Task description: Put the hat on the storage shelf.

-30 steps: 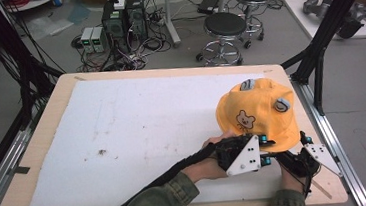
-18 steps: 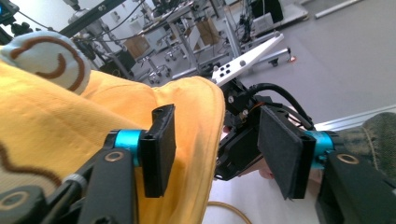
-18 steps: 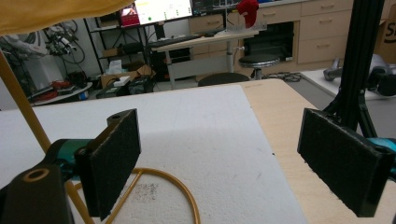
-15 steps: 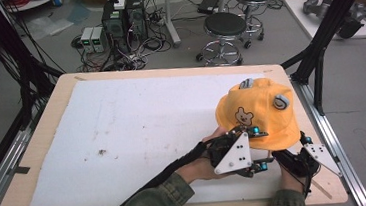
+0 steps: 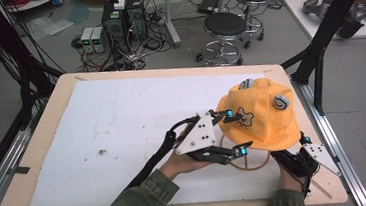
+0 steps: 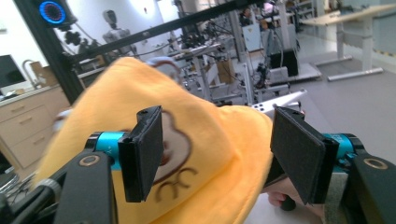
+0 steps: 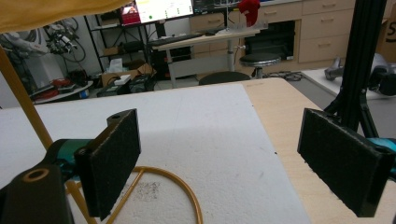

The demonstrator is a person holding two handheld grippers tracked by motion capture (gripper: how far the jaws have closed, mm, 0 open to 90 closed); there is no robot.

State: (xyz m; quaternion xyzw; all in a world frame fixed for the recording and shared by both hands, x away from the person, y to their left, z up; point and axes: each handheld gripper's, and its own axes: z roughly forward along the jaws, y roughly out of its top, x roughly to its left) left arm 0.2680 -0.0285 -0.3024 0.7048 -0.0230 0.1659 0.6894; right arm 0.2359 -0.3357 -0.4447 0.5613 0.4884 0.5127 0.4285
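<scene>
A yellow bucket hat (image 5: 260,114) with a bear drawing sits on a yellow wire stand (image 5: 249,163) at the right of the white sheet. My left gripper (image 5: 235,132) is at the hat's left side with its jaws wide apart; they have just been opening. In the left gripper view the hat (image 6: 205,140) lies between and beyond the pads (image 6: 142,151), which do not press on it. My right gripper (image 5: 298,153) is low at the hat's near right, partly under the brim. Its jaws (image 7: 229,158) stand open over the stand's ring base (image 7: 175,186), holding nothing.
The white foam sheet (image 5: 122,123) covers a wooden tabletop (image 5: 59,93) whose right edge lies close to my right hand. Black frame posts (image 5: 326,40) rise at the right, with others at the far left. Two stools (image 5: 224,29) and computer boxes (image 5: 123,15) stand on the floor behind.
My left gripper let go of the hat's brim, opened wide and drew back to the left. The right gripper stayed put.
</scene>
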